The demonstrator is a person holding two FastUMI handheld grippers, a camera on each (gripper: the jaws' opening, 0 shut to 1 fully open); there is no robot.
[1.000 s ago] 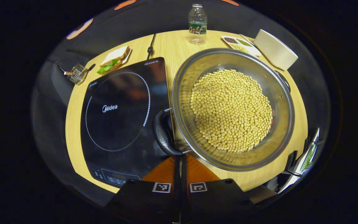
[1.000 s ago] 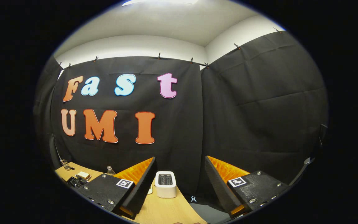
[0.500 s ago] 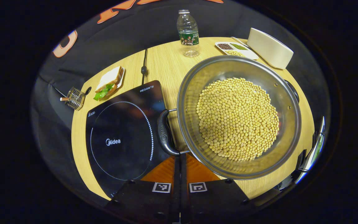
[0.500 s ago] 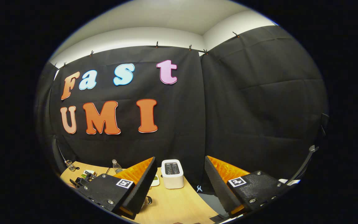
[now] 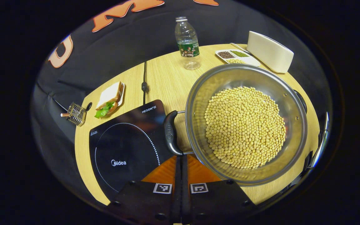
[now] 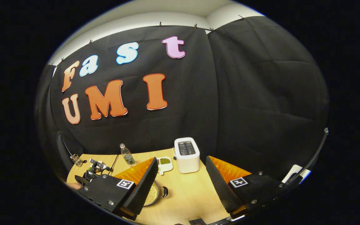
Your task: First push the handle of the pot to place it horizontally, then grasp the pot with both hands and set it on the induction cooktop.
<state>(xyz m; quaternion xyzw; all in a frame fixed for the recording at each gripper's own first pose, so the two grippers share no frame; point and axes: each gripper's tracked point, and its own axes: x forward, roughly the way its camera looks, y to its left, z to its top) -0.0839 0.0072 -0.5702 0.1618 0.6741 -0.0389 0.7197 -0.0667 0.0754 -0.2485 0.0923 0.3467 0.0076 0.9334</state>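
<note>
A steel pot (image 5: pixel 198 93) full of yellow beans stands on the wooden table, right of the black induction cooktop (image 5: pixel 127 147). Its near black handle (image 5: pixel 170 132) reaches over the cooktop's right edge; the far handle (image 5: pixel 302 100) is on the opposite side. My left gripper (image 5: pixel 181 156) is shut with nothing between its fingers, its tips right at the lower end of the near handle. My right gripper (image 6: pixel 181 159) is open and held high above the table, holding nothing. The pot (image 6: pixel 152 194) is small in the right gripper view, partly behind one finger (image 6: pixel 144 182).
At the back of the table stand a water bottle (image 5: pixel 187 43), a divided dish of spices (image 5: pixel 233 56) and a white toaster (image 5: pixel 269 51). A sandwich (image 5: pixel 109 98) and a small wire rack (image 5: pixel 75 113) lie left of the cooktop, whose cord (image 5: pixel 144 81) runs back.
The left gripper view has drawn back and tilted up, so pot and cooktop sit lower, and the near handle looks more upright. The right gripper has tipped downward, bringing the table into view.
</note>
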